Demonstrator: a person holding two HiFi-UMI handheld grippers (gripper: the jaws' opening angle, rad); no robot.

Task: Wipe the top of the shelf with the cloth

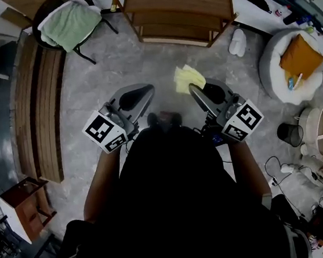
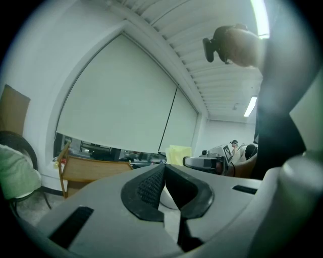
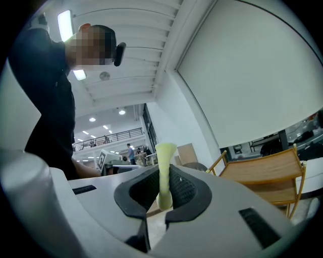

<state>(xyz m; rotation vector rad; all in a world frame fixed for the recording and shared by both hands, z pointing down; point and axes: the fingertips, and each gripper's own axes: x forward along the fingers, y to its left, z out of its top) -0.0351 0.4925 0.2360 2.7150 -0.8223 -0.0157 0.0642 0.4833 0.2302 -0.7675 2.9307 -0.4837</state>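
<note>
Grey mottled floor is seen beneath everything, with a wooden shelf standing on it at the far side. The yellow cloth is held off the floor on the near side of the shelf, well apart from it and not yet over its top board. It is pinched by the right gripper, whose jaws are closed on a bunched edge, so that a thin fold stands up between the pads while the rest hangs loose beyond the tips. The cloth is judged to be light, soft and limp. It would be expected to fold and drag rather than push, so a broad part should be laid flat on the top and pressed down, and the hold near one edge is probably adequate. The left gripper is held alongside, equally short of the shelf, with its jaws closed tip to tip on nothing. Just left of the shelf a dark chair draped with a green towel is seen. To the right of the shelf lie white slippers, and further right a round white pouf bearing an orange cushion. No wiping is judged to have been started.
</note>
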